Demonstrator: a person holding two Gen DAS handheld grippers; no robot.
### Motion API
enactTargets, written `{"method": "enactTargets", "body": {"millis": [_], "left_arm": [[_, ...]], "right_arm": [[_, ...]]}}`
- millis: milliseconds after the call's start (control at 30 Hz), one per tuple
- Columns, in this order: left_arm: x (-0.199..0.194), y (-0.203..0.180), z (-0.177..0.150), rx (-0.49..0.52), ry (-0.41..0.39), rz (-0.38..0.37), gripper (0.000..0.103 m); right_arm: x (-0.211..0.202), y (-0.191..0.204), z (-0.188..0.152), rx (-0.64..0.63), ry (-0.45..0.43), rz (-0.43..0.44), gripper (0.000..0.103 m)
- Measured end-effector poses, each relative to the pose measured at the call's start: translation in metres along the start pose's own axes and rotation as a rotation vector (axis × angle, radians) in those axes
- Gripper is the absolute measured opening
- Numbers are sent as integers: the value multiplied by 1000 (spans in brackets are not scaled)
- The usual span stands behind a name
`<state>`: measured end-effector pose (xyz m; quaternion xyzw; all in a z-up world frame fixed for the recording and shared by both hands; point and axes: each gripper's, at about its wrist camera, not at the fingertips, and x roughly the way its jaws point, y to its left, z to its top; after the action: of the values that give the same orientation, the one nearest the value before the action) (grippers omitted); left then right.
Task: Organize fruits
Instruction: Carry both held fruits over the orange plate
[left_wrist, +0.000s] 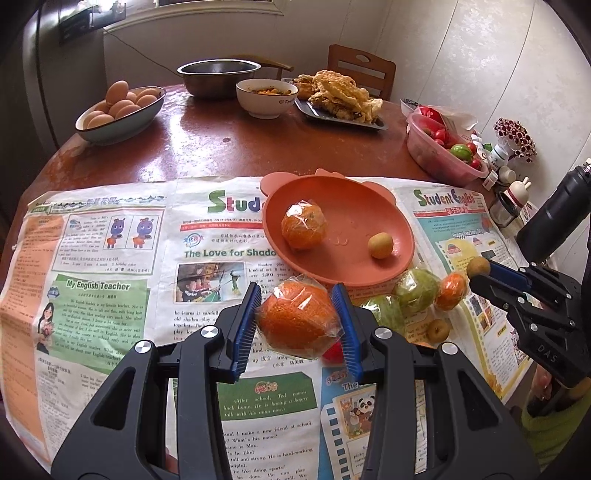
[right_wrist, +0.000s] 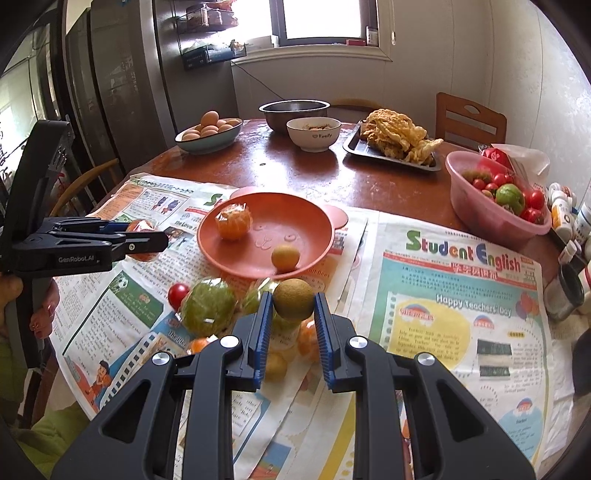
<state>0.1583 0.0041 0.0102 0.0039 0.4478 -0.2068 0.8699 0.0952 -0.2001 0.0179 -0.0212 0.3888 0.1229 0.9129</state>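
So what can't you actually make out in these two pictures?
- Left wrist view: the small red fruit is mostly hidden behind the wrapped orange in the left gripper.
- Right wrist view: the fruits in the pile directly behind the right gripper and its brown fruit are covered.
- Both views: the newspaper's small print is too fine to read.
- Both views: the white bowl's contents are too small to identify.

Both cameras sit just behind their own gripper, close above the tabletop, angled downward toward the far wall. The left view looks from the left, the right view from the right. Both share the orange plate, newspapers and dishes beyond.
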Motion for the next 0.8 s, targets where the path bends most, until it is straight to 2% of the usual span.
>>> {"method": "enactTargets", "body": {"millis": [400, 800], "left_arm": [[18, -10, 16, 17, 27, -13, 32], [40, -17, 25, 32, 62, -23, 32]], "right_arm": [[21, -8, 28, -16, 12, 16, 22], [49, -12, 41, -35, 51, 43, 22]]}}
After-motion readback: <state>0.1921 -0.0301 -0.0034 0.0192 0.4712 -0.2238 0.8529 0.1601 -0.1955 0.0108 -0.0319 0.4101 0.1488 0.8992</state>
